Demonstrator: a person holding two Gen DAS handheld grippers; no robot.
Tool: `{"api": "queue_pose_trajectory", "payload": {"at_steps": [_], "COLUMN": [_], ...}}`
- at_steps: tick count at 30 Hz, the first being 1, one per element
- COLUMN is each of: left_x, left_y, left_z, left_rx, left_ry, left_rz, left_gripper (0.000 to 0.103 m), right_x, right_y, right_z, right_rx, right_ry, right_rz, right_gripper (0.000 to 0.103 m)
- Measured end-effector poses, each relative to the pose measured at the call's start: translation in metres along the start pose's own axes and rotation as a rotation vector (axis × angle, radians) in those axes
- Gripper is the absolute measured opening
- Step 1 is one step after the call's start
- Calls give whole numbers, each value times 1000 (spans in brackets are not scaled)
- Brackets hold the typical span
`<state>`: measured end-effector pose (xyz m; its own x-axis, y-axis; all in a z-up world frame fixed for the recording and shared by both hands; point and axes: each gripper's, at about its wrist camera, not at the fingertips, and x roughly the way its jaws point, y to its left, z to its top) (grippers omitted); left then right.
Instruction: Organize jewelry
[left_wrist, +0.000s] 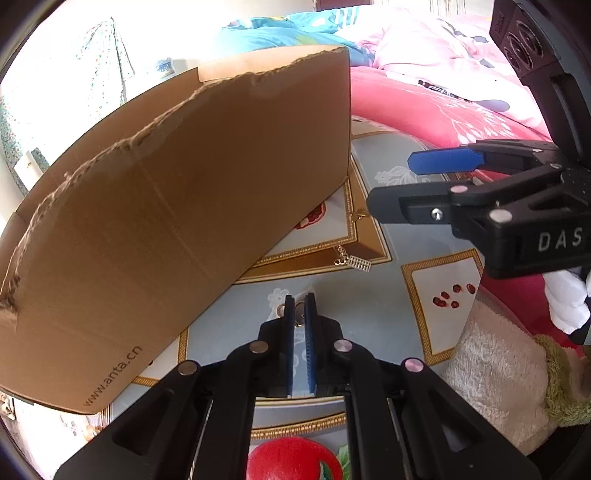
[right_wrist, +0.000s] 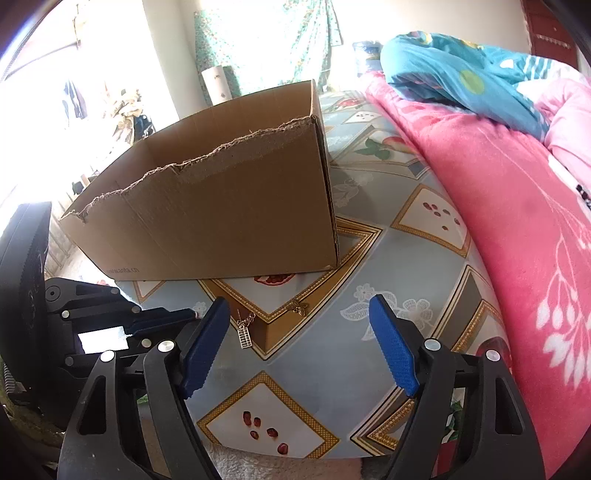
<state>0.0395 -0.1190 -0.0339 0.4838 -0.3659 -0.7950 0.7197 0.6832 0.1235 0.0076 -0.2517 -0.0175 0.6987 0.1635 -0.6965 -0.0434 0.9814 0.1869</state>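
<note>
Left gripper (left_wrist: 300, 306) closed, pads pinched on a small ring (left_wrist: 300, 309) just above the tablecloth (left_wrist: 391, 258). Right gripper (right_wrist: 299, 332) spread wide, nothing between pads, hovering over cloth. Abacus charm (right_wrist: 243, 336) just beside its left pad; butterfly charm (right_wrist: 297, 308) slightly farther, near the box corner. Torn cardboard box (right_wrist: 229, 221) far left. Pink blanket (right_wrist: 517, 229) right.

surface: patterned tablecloth (right_wrist: 436, 266), pale blue with gold-framed fruit panels
box: torn-edged cardboard box (right_wrist: 221, 206) stands at 11 o'clock
jewelry: abacus charm (right_wrist: 244, 338) at 8 o'clock; butterfly piece (right_wrist: 298, 307) just beside it, near centre
blanket: pink blanket (right_wrist: 517, 229) borders the cloth at 3 o'clock
</note>
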Motion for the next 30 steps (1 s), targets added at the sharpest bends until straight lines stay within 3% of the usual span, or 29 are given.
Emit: {"api": "queue_pose_trajectory", "payload": {"at_steps": [13,18,29,30], "left_x": [-10,-10,-13,-13], "left_y": [12,18,21,21], "left_z": [-17,-20,-24,-24], "left_rx": [-53,-78,-93,-97], "left_ry": [-7,-15,-29,-29], "left_rz": [33,34,35,34], "left_gripper": [5,5,5,6], "right_x": [31,35,35,35], "right_y": [11,19,29,29], "right_z": [7,5,1,1], "right_rx": [-142,-214,-216,-212], "right_ry": [109,120,138,139], "right_rz": [-81,-122,-146,-144], "right_gripper": [22,20,10,5]}}
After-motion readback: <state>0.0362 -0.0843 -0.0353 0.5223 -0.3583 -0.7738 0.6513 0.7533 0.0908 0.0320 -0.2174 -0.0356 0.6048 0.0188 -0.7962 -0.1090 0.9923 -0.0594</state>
